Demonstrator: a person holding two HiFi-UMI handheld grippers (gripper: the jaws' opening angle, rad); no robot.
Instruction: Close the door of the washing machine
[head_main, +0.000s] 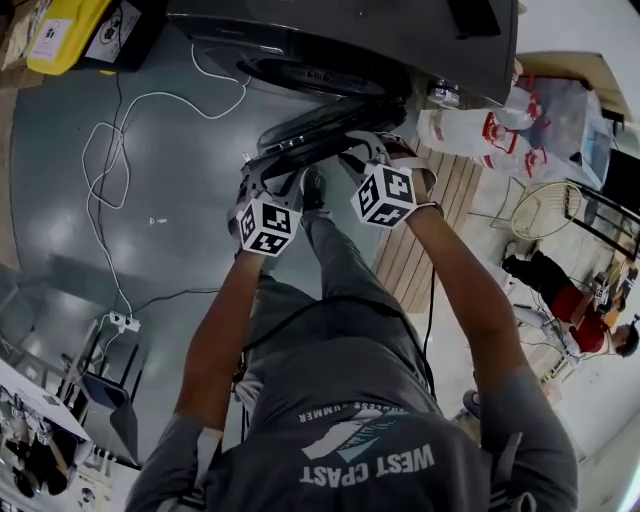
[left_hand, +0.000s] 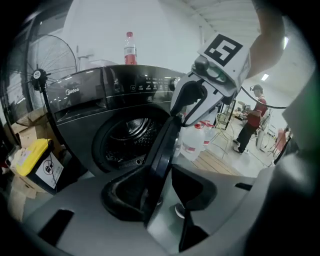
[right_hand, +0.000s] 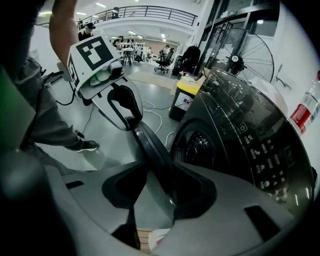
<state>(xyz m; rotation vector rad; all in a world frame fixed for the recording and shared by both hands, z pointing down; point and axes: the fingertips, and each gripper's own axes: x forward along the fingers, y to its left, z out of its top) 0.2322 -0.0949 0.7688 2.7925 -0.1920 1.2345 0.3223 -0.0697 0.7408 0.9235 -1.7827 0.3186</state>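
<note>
The black front-loading washing machine (head_main: 400, 40) stands with its round door (head_main: 320, 130) swung open, and the drum opening (left_hand: 127, 135) shows behind it. Both grippers straddle the door's rim side by side. My left gripper (head_main: 262, 165) has the rim (left_hand: 162, 145) between its jaws, which hold it at their tips. My right gripper (head_main: 375, 150) sits a little further along the same rim (right_hand: 150, 145) and grips it the same way. Each gripper view shows the other gripper clamped on the rim ahead.
A yellow-lidded bin (head_main: 70, 30) stands left of the machine. White cables and a power strip (head_main: 125, 322) lie on the grey floor. Water jugs (head_main: 470, 130) rest on a wooden pallet (head_main: 430, 230) to the right. A fan (left_hand: 37, 75) and a bystander (head_main: 575, 310) are nearby.
</note>
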